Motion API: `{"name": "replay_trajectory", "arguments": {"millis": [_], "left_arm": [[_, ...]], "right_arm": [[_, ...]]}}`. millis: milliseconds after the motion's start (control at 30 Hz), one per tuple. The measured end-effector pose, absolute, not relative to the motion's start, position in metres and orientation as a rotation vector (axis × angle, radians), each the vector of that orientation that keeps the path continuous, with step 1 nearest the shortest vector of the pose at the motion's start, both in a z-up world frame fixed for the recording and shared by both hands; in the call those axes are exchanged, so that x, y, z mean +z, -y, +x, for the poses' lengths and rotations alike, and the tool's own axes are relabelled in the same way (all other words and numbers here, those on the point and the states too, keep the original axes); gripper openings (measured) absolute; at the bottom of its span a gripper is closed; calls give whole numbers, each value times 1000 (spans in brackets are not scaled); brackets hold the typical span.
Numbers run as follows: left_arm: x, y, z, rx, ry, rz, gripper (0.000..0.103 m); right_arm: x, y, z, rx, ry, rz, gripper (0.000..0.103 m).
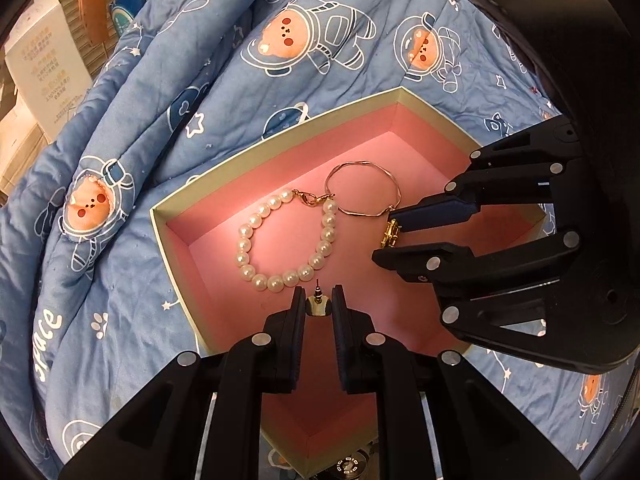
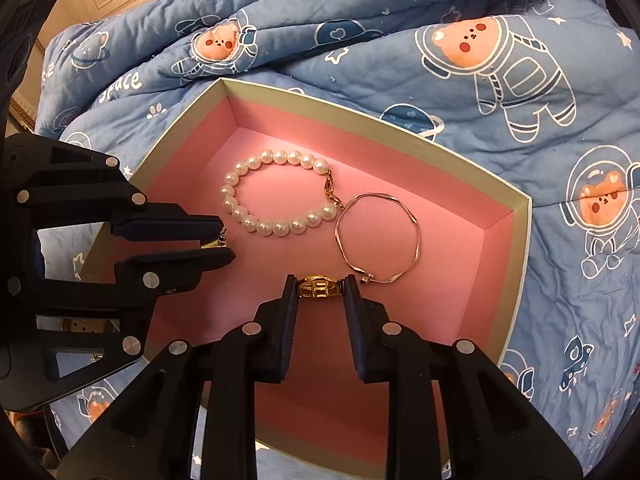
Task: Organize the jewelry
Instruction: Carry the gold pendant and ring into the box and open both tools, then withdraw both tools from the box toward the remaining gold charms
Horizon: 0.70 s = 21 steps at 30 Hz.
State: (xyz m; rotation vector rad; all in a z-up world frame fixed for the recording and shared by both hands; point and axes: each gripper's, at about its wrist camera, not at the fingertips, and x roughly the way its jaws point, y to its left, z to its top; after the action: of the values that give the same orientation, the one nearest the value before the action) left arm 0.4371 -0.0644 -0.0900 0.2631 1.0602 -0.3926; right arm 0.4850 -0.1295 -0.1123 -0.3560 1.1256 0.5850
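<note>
Left gripper (image 1: 319, 305) pinches a small gold earring (image 1: 318, 303) (probably a stud, post up) over the pink-lined box (image 2: 516, 216); right gripper (image 2: 320, 286) clamps a gold openwork ring (image 2: 319, 285). Pearl bracelet (image 2: 276, 192) and rose-gold bangle (image 2: 378, 238) lie touching mid-floor.

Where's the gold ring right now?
The gold ring is pinched in the right gripper, held over the pink box floor near the rose-gold bangle; the left wrist view shows it right of the pearl bracelet.
</note>
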Motion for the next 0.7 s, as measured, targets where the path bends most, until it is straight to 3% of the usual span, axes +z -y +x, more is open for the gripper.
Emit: {"name": "replay_trajectory", "arguments": {"millis": [100,233,267,400,500,567,633,700], "left_arm": [[-89,65,436,-401,-1052,265,26],[-85,68,435,-399,-1040,277,38],[-82,67,434,-394,-1032,278,44],[-67,56,429,-395,-999,226,50],[-53,44,420,-404,-966,152,61],[-43,34,410,-402,-933,92,74],[-34,23,393,-393,-895,27,81],[-32,13,375,-388,-871,-20,85]], "right_arm": [[-114,129,483,583,-1125,-367,27],[-112,133,481,585,-1119,-355,42],[-110,135,480,587,-1113,-348,43],[-97,143,475,589,-1075,-308,43],[-84,154,466,602,-1034,-254,44],[-74,163,457,602,-1000,-197,51],[-63,171,443,601,-954,-151,59],[-54,179,426,613,-917,-116,59]]}}
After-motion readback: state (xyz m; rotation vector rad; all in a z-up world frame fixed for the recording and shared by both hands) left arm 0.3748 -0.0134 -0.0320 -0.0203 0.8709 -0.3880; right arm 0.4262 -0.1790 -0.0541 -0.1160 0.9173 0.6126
